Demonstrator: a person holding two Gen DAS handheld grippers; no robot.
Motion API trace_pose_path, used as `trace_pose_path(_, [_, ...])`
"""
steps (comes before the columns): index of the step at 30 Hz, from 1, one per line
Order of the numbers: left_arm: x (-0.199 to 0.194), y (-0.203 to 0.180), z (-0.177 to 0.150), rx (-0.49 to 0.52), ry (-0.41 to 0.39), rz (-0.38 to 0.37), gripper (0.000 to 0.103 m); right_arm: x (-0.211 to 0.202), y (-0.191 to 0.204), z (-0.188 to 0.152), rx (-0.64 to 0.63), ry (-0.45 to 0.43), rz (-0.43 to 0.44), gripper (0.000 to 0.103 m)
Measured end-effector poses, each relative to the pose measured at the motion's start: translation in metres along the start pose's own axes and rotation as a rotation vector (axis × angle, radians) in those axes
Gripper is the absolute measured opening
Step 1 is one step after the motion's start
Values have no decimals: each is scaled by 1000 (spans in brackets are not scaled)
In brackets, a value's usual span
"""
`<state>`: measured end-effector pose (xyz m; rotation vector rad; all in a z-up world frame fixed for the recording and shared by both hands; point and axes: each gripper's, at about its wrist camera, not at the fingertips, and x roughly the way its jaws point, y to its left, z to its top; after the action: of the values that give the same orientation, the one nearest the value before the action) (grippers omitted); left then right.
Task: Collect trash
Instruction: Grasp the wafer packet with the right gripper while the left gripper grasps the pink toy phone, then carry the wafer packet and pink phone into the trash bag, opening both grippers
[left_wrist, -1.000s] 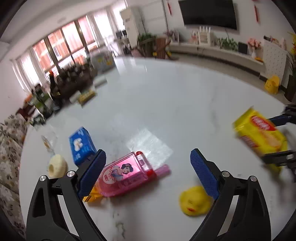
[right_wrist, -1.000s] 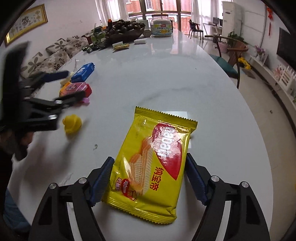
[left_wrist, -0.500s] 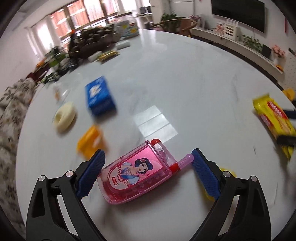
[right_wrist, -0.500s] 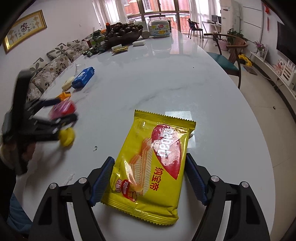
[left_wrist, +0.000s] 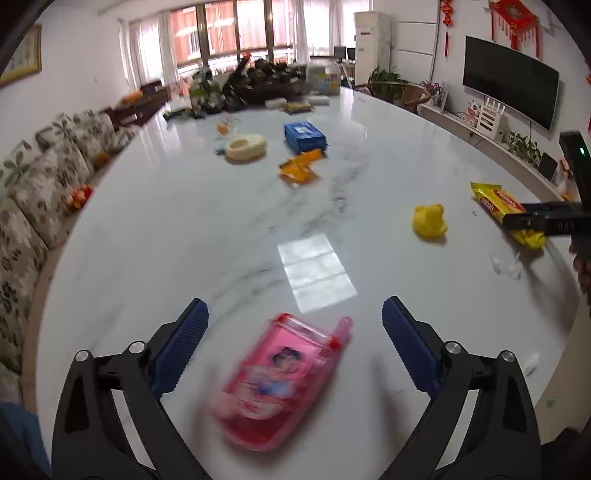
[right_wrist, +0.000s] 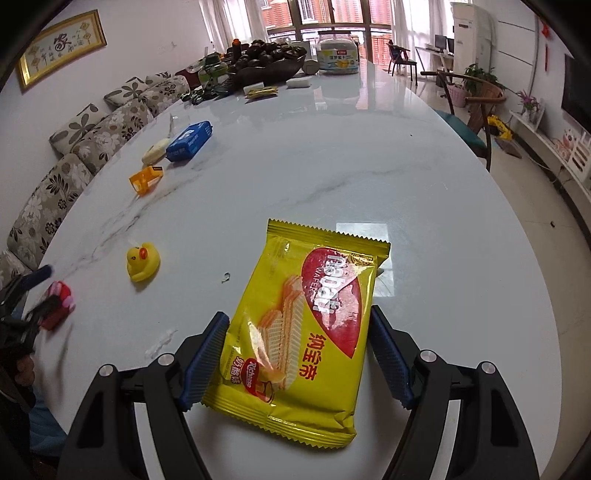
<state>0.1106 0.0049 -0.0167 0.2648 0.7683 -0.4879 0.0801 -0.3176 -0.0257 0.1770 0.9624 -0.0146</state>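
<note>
Wafer packet (right_wrist: 303, 325) lengthwise between fingers (right_wrist: 205, 354)

White marble table (right_wrist: 332, 166): wafer packet (right_wrist: 306, 317), rubber duck (right_wrist: 142, 261), tissue pack (right_wrist: 189, 140).

Yellow foil wafer packet (right_wrist: 306, 328): red oval panel, white lettering, red characters, pale orange wafers pictured. Pink translucent plastic toy phone (left_wrist: 280, 380): red trim, small figure printed on the lid, blurred. Yellow rubber duck (right_wrist: 142, 263): orange-red beak. Orange plastic wrapper (left_wrist: 300, 170). Blue rectangular tissue pack (left_wrist: 305, 136): white label patch. Cream round tape roll (left_wrist: 245, 147). White marble tabletop (right_wrist: 332, 166): faint grey veins. Both tools black, with blue ribbed pads (left_wrist: 181, 343). Grey sofa cushions (right_wrist: 110, 122): dark floral print.
</note>
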Motion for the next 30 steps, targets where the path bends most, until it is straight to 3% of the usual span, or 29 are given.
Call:
trace_pose_path(4, [-8,9,-6,66,23,-10,92,-2,-5,-1,33,2,10,74])
trace_pose_path(8, [-1,0,-21,217,89,3,93,-4,-5,-4,38,1,5,74])
trace_pose_path(9, [-1,-2,-23,230,74,-9,90,-5,-3,-6,34,0,3,74])
trace_pose_path(10, [1,-2,-24,229,83,-33,79,-5,-1,-7,29,-2,2,73])
trace_pose_path(11, [1,1,-21,197,89,-73,47,-6,3,-10,16,-5,-6,73])
trace_pose_path(12, [4,4,-17,147,107,-80,43,-7,6,-12,3,-7,-13,73])
trace_pose_path(14, [4,6,-15,63,106,3,42,-9,12,-18,-16,-21,-16,72])
trace_pose_path(16, [-3,4,-17,5,83,36,42,-16,17,-24,-38,-40,-21,72])
trace_pose_path(23, [-91,-45,-35,-172,-109,165,42,-68,36,-39,-49,-117,108,72])
trace_pose_path(27, [-142,-90,-63,-127,-169,178,42,-120,71,-77,-123,-137,240,72])
trace_pose_path(30, [-156,-105,-92,-120,-141,137,42,-148,103,-123,-208,-105,352,72])
